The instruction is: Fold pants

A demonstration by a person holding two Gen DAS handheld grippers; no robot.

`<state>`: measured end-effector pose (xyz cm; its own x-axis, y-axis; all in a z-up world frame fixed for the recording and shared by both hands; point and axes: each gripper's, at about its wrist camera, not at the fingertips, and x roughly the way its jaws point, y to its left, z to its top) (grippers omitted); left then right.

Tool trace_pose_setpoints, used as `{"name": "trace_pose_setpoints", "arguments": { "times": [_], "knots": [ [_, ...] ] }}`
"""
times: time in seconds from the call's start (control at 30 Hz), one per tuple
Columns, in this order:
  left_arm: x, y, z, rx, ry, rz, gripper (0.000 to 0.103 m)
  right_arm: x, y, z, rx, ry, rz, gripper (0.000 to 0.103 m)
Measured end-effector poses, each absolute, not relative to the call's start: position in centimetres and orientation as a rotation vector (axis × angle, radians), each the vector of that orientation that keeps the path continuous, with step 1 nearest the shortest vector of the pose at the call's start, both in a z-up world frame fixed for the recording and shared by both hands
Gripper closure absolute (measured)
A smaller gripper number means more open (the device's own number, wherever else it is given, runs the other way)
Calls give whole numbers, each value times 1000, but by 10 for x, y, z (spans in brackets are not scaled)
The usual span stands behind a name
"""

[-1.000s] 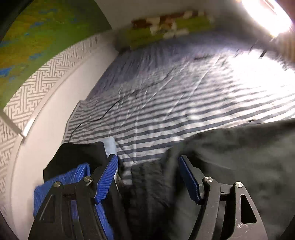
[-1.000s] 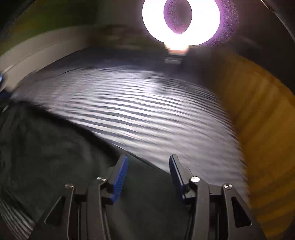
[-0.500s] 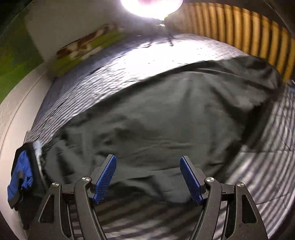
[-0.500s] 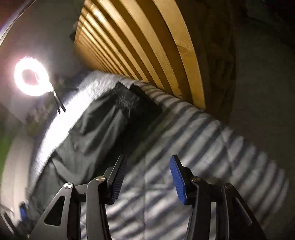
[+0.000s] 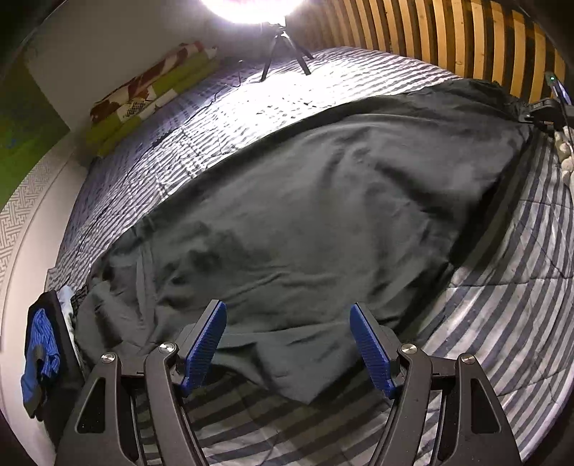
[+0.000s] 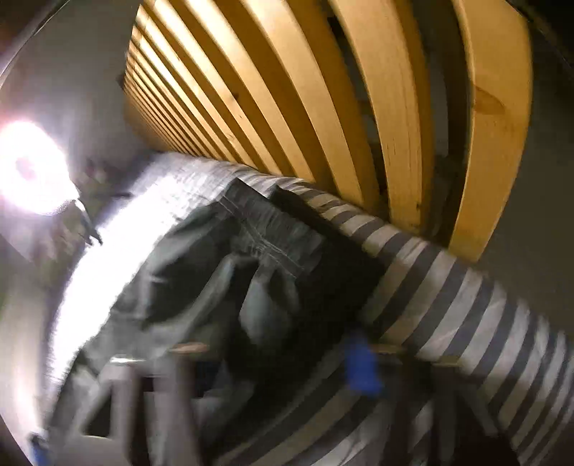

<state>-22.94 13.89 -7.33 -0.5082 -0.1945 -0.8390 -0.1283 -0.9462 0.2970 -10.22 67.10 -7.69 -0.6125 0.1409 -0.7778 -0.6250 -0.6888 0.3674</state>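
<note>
Striped bed [image 5: 509, 286] under harsh glare from a lamp [image 5: 251, 7], cut off at the top edge; slats [image 5: 448, 32] behind. Dark pants [image 5: 323, 200] spread across the bed, waistband [image 6: 265, 229] toward the slats. Left gripper [image 5: 287, 344] over the near hem, jaws wide open, gripping nothing. Right gripper [image 6: 287, 365] badly blurred, jaws closing; cloth between them impossible to make out. Blue clothes [image 5: 39, 355] bunched at the bed's left edge, partly hidden.
</note>
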Motion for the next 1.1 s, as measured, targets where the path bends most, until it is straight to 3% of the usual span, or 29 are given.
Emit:
{"name": "trace_pose_setpoints", "arguments": {
  "times": [0.23,0.3,0.33,0.37,0.43,0.5,0.53,0.57,0.77,0.9,0.93,1.1],
  "knots": [
    [-232,131,-89,1582,-515,-2636,28,-81,683,-77,-885,972,2280,93],
    [-232,131,-93,1604,-515,-2646,28,-89,683,-81,-922,997,2301,83],
    [-232,133,-96,1616,-523,-2652,28,-91,683,-83,-940,1012,2321,68],
    [-231,133,-98,1621,-534,-2657,28,-93,680,-81,-929,1000,2344,61],
    [-233,135,-102,1628,-534,-2675,28,-101,673,-80,-952,941,2356,59],
    [-237,132,-101,1636,-476,-2691,28,-110,665,-79,-976,890,2381,65],
    [-238,132,-99,1624,-452,-2701,28,-114,662,-78,-989,880,2398,87],
    [-240,131,-94,1609,-421,-2717,28,-119,657,-78,-1011,849,2405,96],
    [-268,148,-80,1600,-282,-2852,28,-109,639,-45,-900,738,2463,98],
    [-284,180,-126,1789,-433,-2809,28,-111,615,-10,-835,570,2537,99],
    [-284,182,-131,1753,-429,-2832,23,-116,610,-4,-827,552,2551,99],
    [-276,155,-104,1707,-219,-2867,23,-127,588,25,-811,513,2587,100]
  ]
}}
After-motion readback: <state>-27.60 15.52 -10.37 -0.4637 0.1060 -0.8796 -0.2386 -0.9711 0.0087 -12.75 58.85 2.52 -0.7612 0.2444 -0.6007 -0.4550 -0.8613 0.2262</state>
